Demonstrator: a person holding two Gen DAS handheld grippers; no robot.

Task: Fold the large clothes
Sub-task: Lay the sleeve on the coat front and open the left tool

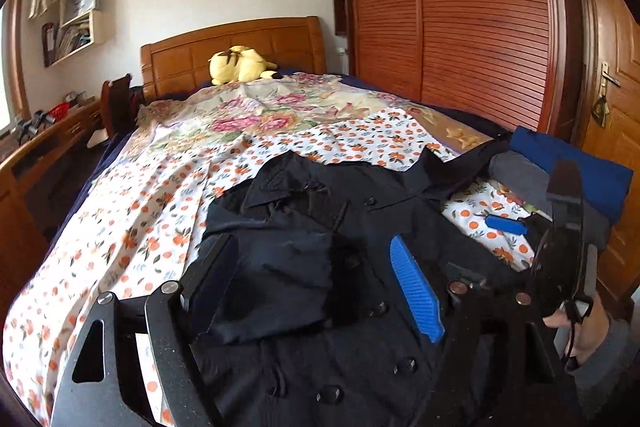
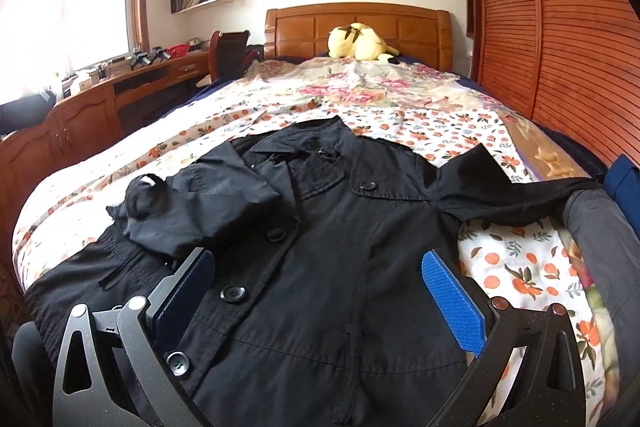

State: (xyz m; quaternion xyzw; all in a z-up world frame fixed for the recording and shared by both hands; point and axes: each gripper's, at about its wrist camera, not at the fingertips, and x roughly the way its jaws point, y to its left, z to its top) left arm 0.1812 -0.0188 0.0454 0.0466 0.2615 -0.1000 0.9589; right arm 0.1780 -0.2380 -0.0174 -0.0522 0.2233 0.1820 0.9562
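A black double-breasted coat (image 2: pixel 332 247) lies face up on the bed, collar toward the headboard. Its left sleeve (image 2: pixel 192 207) is folded in over the chest; its right sleeve (image 2: pixel 516 195) stretches out to the right. My left gripper (image 1: pixel 316 267) is open just above the coat's front (image 1: pixel 320 307), the folded sleeve lying between its blue pads (image 1: pixel 416 291). My right gripper (image 2: pixel 320 287) is open above the lower front of the coat, empty. The right gripper also shows at the right edge of the left wrist view (image 1: pixel 560 239).
The bed has an orange-dotted sheet (image 2: pixel 520 267) and a floral blanket (image 2: pixel 360 87). A yellow plush toy (image 2: pixel 360 43) sits by the headboard. Folded blue and grey clothes (image 1: pixel 572 171) lie at the bed's right edge. A wooden wardrobe (image 2: pixel 560 27) stands right, a desk (image 2: pixel 100 95) left.
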